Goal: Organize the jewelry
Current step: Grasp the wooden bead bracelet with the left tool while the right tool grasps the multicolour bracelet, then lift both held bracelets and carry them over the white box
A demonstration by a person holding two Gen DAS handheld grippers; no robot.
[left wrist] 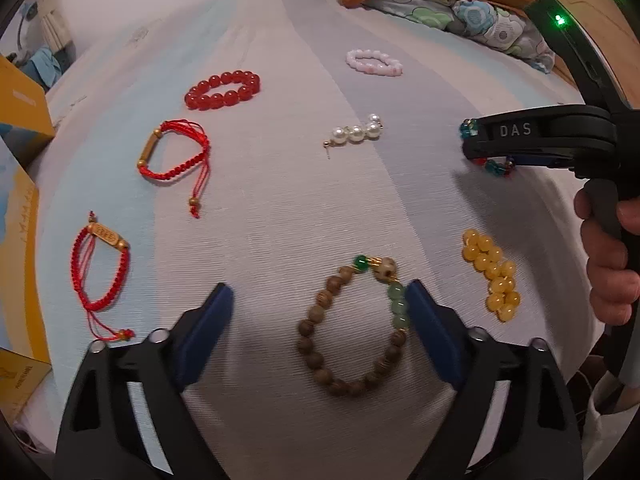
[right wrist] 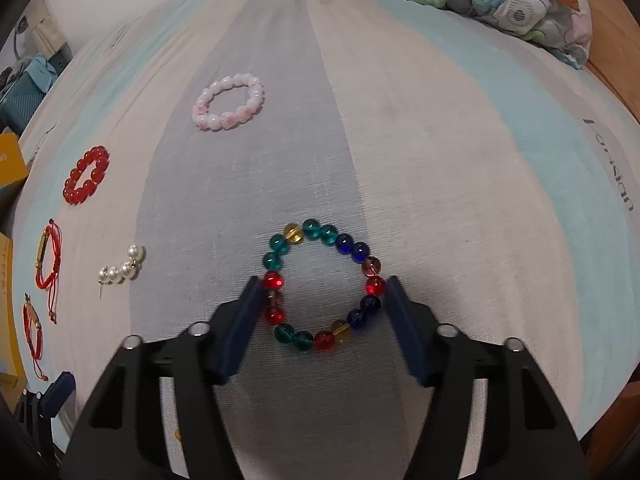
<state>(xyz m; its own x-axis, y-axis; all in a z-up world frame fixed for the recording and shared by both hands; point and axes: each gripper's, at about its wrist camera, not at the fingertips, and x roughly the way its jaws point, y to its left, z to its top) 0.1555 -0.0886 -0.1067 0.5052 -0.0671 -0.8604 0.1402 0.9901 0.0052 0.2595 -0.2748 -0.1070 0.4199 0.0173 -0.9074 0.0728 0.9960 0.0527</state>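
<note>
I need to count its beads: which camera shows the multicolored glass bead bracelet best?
The right wrist view: the multicolored bracelet lies as a full ring between the open right gripper fingers. In the left wrist view that gripper covers it, only a few beads showing.

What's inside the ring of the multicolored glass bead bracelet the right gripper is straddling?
Only bare striped bedsheet shows inside the multicolored bead bracelet. The open right gripper flanks it, fingers outside the loop. The fingers cover a sliver of sheet beside the ring.
</note>
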